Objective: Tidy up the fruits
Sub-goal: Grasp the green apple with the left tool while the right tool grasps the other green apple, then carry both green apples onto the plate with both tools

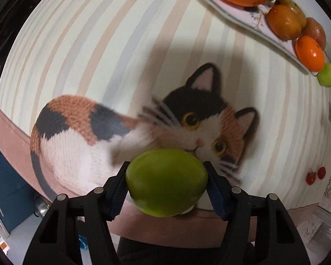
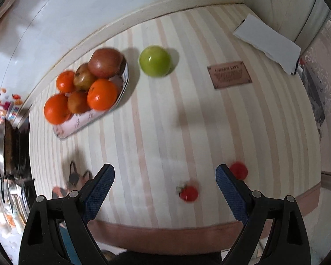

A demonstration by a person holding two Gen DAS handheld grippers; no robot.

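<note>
My left gripper [image 1: 166, 165] is shut on a green fruit [image 1: 165, 181] and holds it above the cat picture [image 1: 130, 132] on the striped tablecloth. A patterned plate [image 2: 86, 119] holds several oranges and brownish fruits [image 2: 99, 77]; it also shows in the left wrist view [image 1: 245, 15] at the top right. A second green fruit [image 2: 155, 60] lies on the cloth just right of the plate, seen too in the left wrist view [image 1: 327, 75]. My right gripper [image 2: 165, 170] is open and empty above the cloth. Two small red tomatoes [image 2: 188, 193] [image 2: 238, 170] lie near its right finger.
A brown label patch [image 2: 229, 74] is sewn on the cloth. A white paper [image 2: 269, 42] lies at the far right corner by the wall. A pan [image 2: 2, 150] and stove stand left of the table. The table's pink front edge [image 2: 187, 231] is close.
</note>
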